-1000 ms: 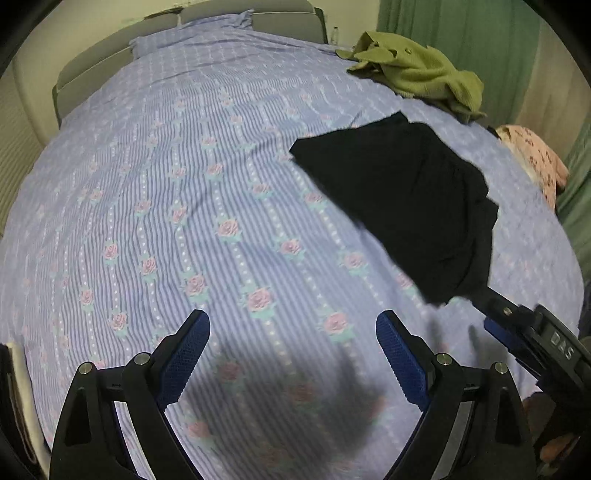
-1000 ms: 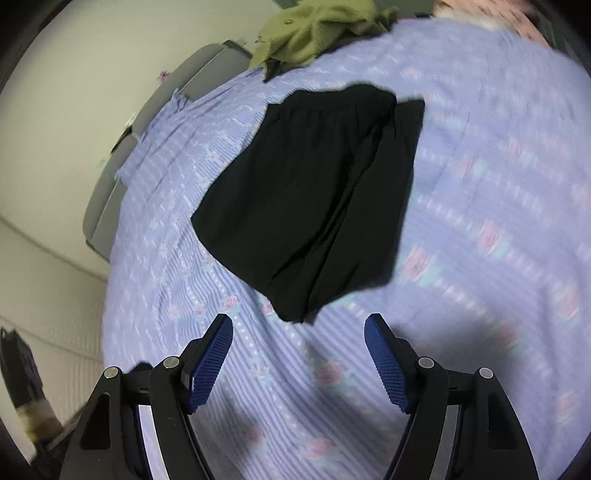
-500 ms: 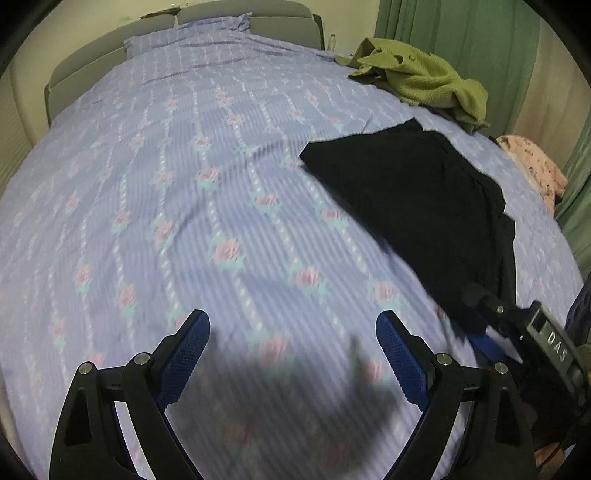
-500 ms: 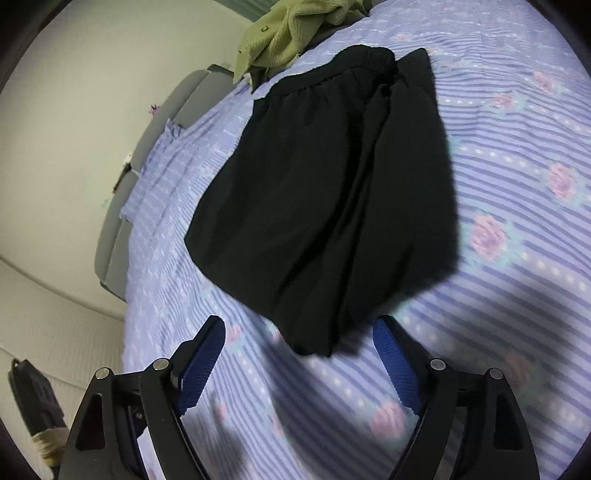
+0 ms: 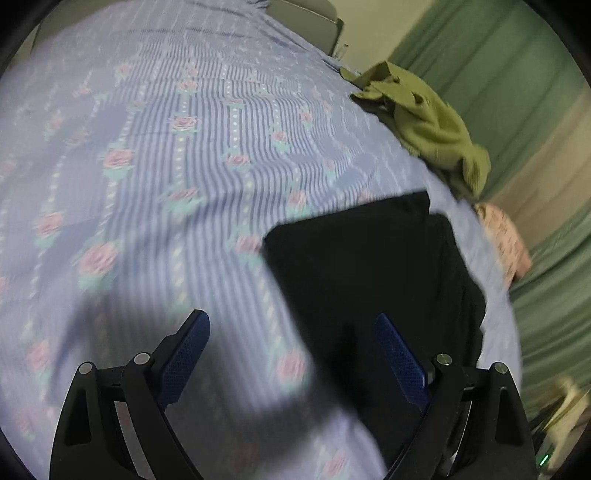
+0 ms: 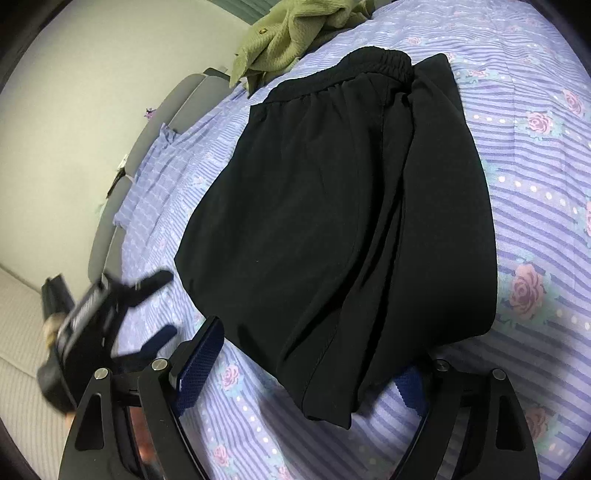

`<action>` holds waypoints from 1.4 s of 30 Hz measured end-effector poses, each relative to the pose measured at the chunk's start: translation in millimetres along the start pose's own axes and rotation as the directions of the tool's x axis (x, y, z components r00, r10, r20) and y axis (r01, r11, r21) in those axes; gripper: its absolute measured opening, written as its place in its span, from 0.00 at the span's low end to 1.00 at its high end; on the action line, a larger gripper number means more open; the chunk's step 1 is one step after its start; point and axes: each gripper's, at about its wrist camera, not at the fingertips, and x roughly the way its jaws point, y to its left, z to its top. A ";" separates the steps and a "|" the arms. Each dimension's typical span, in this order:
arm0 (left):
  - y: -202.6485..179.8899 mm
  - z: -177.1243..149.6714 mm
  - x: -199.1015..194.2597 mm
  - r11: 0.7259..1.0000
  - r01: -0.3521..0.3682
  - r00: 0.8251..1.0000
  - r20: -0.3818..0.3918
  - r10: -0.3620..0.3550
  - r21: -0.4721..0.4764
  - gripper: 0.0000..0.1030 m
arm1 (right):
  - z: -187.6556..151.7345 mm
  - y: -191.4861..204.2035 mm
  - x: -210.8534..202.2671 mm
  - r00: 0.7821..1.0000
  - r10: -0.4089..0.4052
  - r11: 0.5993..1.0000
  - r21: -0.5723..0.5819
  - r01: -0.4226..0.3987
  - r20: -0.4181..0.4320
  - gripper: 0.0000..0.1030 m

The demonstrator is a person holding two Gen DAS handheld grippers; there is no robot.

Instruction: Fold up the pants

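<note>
Black pants [image 5: 369, 280] lie folded on the floral bed sheet [image 5: 184, 147], elastic waistband at the far end. My left gripper [image 5: 291, 317] is open and hovers over their left edge, its right finger above the black cloth; the picture is blurred. In the right wrist view the pants [image 6: 332, 203] fill the middle. My right gripper [image 6: 314, 354] is opening, and the near corner of the pants lies between its fingers, draped over the right pad, with no pad pressing on it. The left gripper [image 6: 168, 302] shows blurred at the left of that view, beside the pants.
A crumpled green garment [image 5: 424, 125] lies at the far side of the bed, also seen as the green garment [image 6: 291, 33] beyond the waistband. A pink patterned cloth [image 5: 506, 240] sits at the bed's right edge by green curtains [image 5: 498, 55]. A grey headboard [image 6: 122, 206] borders the bed.
My left gripper swung right and down toward the pants until its fingers straddle their edge. The right gripper came closer and lower to the near corner, and its jaws widened.
</note>
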 end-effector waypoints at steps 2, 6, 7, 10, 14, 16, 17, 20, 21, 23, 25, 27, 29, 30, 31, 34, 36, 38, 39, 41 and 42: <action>6.3 9.9 11.3 0.998 0.035 0.999 -0.006 -0.035 -0.059 0.88 | 0.2 1.5 1.0 1.000 -0.014 1.000 0.001 0.014 0.001 0.83; 9.2 14.9 23.4 0.990 0.088 0.996 0.010 -0.087 -0.107 0.86 | -0.4 5.9 4.5 0.999 -0.047 0.998 -0.030 0.047 0.006 0.83; 8.0 14.2 24.3 0.990 0.093 0.996 0.006 -0.093 -0.110 0.79 | 0.2 5.9 5.2 0.999 -0.050 0.998 -0.038 0.050 0.005 0.83; 0.7 12.5 25.9 0.981 0.164 0.986 -0.001 -0.165 -0.108 0.74 | 3.1 2.2 4.6 0.999 -0.040 0.999 -0.029 0.040 0.002 0.83; 4.2 21.9 47.8 0.979 0.155 0.987 -0.019 -0.159 -0.133 0.74 | 7.7 -1.6 5.5 0.999 -0.040 0.999 -0.004 0.040 0.006 0.83; 6.2 28.8 55.2 0.968 0.183 0.982 -0.017 -0.188 -0.170 0.74 | 12.0 0.2 8.8 0.998 -0.059 0.998 -0.010 0.059 0.016 0.83; 4.7 30.5 55.6 0.964 0.200 0.978 -0.023 -0.207 -0.177 0.72 | 14.1 0.6 10.6 0.998 -0.066 0.998 -0.008 0.067 0.017 0.83; 0.7 27.9 43.6 0.931 0.306 0.947 -0.032 -0.318 -0.197 0.51 | 17.9 -1.3 9.3 0.998 -0.056 0.998 0.019 0.056 0.012 0.81; 0.4 26.5 34.0 0.922 0.345 0.937 0.003 -0.350 -0.176 0.51 | 17.3 -3.6 6.0 0.999 -0.048 0.998 0.027 0.048 0.009 0.79; -0.5 26.7 26.9 0.922 0.352 0.936 0.039 -0.350 -0.161 0.51 | 15.9 -6.5 3.3 0.999 -0.050 0.998 0.036 0.050 0.004 0.69; -1.7 28.4 36.0 0.939 0.300 0.953 0.015 -0.302 -0.171 0.50 | 15.8 -7.5 4.7 0.998 -0.061 0.998 0.033 0.061 -0.002 0.67; -2.9 28.8 49.2 0.952 0.242 0.967 -0.034 -0.252 -0.186 0.36 | 18.1 -5.4 7.2 0.998 -0.068 0.997 0.039 0.068 -0.007 0.66; -3.1 27.5 48.5 0.963 0.196 0.978 -0.031 -0.205 -0.185 0.23 | 20.5 -5.3 6.9 0.997 -0.073 0.996 0.041 0.074 -0.019 0.46; -5.8 26.9 42.9 0.966 0.187 0.981 -0.012 -0.192 -0.178 0.19 | 22.8 -6.3 6.9 0.996 -0.084 0.996 0.038 0.085 -0.032 0.39; -8.5 26.3 37.3 0.970 0.178 0.984 -0.002 -0.181 -0.165 0.15 | 24.5 -7.8 6.7 0.996 -0.081 0.996 0.035 0.083 -0.044 0.29; -27.1 25.8 20.7 0.990 0.100 0.995 0.008 -0.100 -0.103 0.11 | 31.0 -13.3 2.8 0.995 -0.038 0.998 0.048 0.043 -0.094 0.19; -38.8 25.5 8.8 0.995 0.065 0.998 0.012 -0.064 -0.073 0.10 | 37.7 -7.4 -8.8 0.995 -0.039 0.999 0.011 0.040 -0.092 0.17; -53.2 25.2 -6.3 0.999 0.033 0.999 0.031 -0.032 -0.029 0.10 | 45.3 5.6 -27.5 0.996 -0.056 0.997 -0.054 0.053 -0.067 0.16; -60.5 24.6 -15.0 1.000 0.019 0.999 0.043 -0.019 -0.008 0.10 | 48.0 10.5 -35.5 0.997 -0.057 0.996 -0.072 0.052 -0.058 0.16; -74.3 21.5 -38.9 1.000 0.000 0.997 0.073 -0.002 0.029 0.10 | 55.4 19.1 -54.4 0.998 -0.047 0.996 -0.084 0.043 -0.046 0.16; -78.7 20.1 -48.9 0.999 -0.006 0.997 0.081 0.003 0.039 0.09 | 59.8 23.4 -66.2 0.998 -0.038 0.996 -0.084 0.034 -0.040 0.16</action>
